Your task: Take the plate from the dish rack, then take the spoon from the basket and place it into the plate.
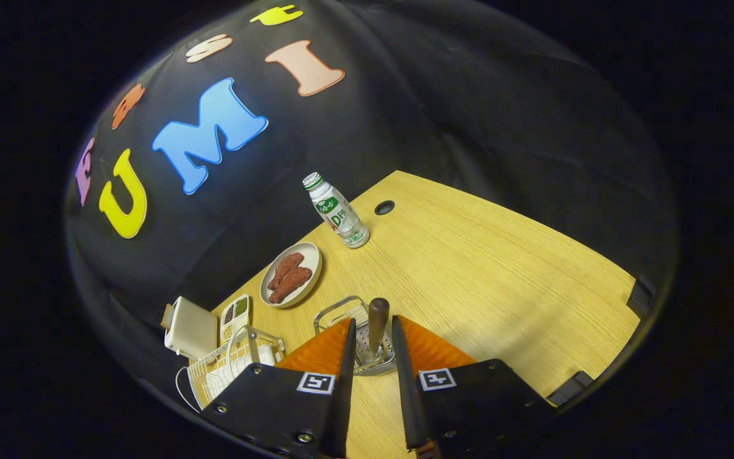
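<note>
Spoon (378, 319) handle stands up between the fingers, just ahead in the basket (341, 312). Gripper (372, 335) is open, not squeezing it yet.

Wooden table (501, 280) with bottle (336, 210), plate (291, 275), basket (354, 338), dish rack (230, 366).

gripper (372, 331) cam, looks fwd, down at table (501, 280)

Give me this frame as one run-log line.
phase: reaching for spoon | gripper: open, fingers either side of spoon handle | basket: on table | grasp: not yet
</note>
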### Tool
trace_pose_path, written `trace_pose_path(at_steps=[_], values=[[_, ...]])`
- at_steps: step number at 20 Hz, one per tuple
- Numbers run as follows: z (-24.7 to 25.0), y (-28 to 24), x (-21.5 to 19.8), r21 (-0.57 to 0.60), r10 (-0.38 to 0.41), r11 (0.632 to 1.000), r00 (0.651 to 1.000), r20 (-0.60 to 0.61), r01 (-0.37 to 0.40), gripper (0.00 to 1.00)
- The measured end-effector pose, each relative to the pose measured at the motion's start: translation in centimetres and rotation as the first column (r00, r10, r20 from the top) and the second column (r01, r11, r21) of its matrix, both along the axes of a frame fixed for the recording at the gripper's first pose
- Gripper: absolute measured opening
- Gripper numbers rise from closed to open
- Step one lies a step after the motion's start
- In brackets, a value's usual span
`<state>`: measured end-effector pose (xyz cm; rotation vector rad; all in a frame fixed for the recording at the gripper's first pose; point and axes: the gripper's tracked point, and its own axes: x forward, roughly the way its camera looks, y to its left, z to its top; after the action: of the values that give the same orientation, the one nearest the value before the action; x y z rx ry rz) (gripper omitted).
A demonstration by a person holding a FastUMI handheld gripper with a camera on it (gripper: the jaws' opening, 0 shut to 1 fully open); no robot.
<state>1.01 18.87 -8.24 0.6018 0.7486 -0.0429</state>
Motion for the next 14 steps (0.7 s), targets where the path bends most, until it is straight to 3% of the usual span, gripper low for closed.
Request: trace_pose_path(at_steps=[2, 3, 6, 7, 14], values=[[-0.6, -0.1, 0.4, 0.009, -0.027, 1.0, 1.0, 0.002, 0.027, 0.34], [-0.6, -0.5, 0.6, 0.001, -0.045, 0.999, 0.999, -0.003, 0.045, 0.24], [-0.5, -0.8, 0.9, 0.0, -0.053, 0.999, 0.999, -0.007, 0.053, 0.14], [-0.5, -0.4, 1.2, 0.003, -0.052, 0.999, 0.999, -0.012, 0.052, 0.06], [4.2, -1.4, 2.6, -0.045, -0.005, 0.999, 0.997, 0.077, 0.008, 0.05]])
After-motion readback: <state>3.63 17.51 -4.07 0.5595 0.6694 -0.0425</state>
